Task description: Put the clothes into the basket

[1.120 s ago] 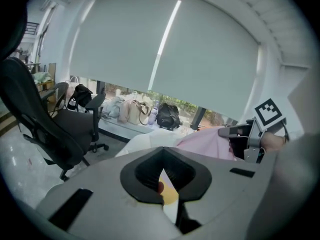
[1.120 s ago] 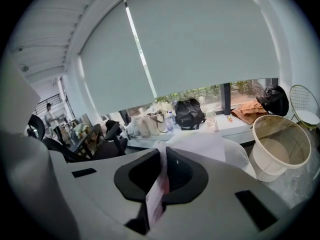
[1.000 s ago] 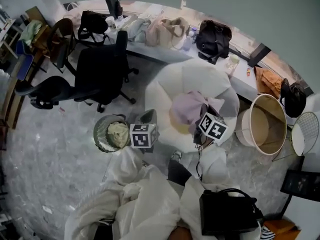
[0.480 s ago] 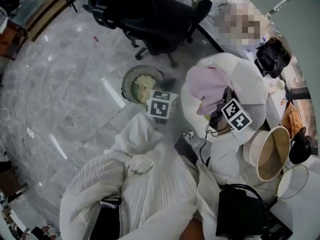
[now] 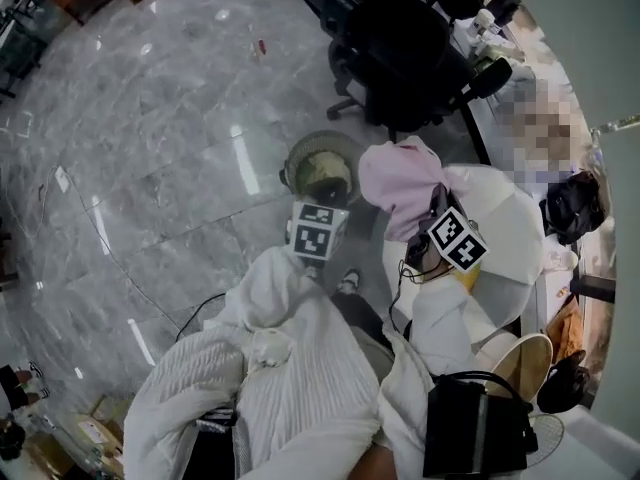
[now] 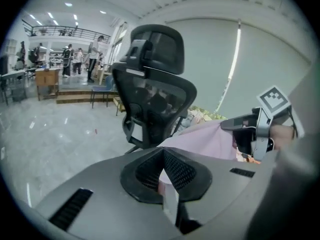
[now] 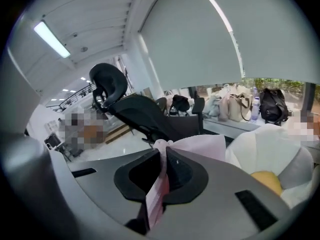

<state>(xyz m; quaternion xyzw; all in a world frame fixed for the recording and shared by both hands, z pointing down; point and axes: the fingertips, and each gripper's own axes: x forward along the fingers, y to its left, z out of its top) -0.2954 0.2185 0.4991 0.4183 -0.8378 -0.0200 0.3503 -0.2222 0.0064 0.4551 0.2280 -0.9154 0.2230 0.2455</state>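
So here's where we were: both grippers had hold of the same pink garment [image 5: 400, 173], and it wasn't in the basket [image 5: 296, 158] yet. In the head view it hung bunched up just beside the basket, on the right of it, with its edge overlapping the basket's rim in the picture. We couldn't tell whether the two really touched.

The left gripper [image 6: 165, 169] had its jaws pinched nearly together, with a thin strip of the pink fabric caught between them. From its own view the rest of the garment spread off to the right, toward the other gripper. Same deal with the right gripper [image 7: 162, 166]: the jaws were narrow and clamped on a fold of the pink cloth, with a little knot of it poking up above the pads.

The basket itself was a round mesh one standing on the grey marble floor [image 5: 150, 168], and it already had a cream cloth [image 5: 325, 173] lying inside it.

Everything else, going from the basket:
- a black office chair [image 5: 400, 38] stood just behind it, on the far side from us
- a white beanbag [image 5: 505, 223] sat to its right, past the garment, with something yellow [image 5: 463, 273] on it that we couldn't make out
- a black bag [image 5: 475, 428] was well apart from it, down near our own body

Both of our sleeves were white and reached toward the basket's near side.
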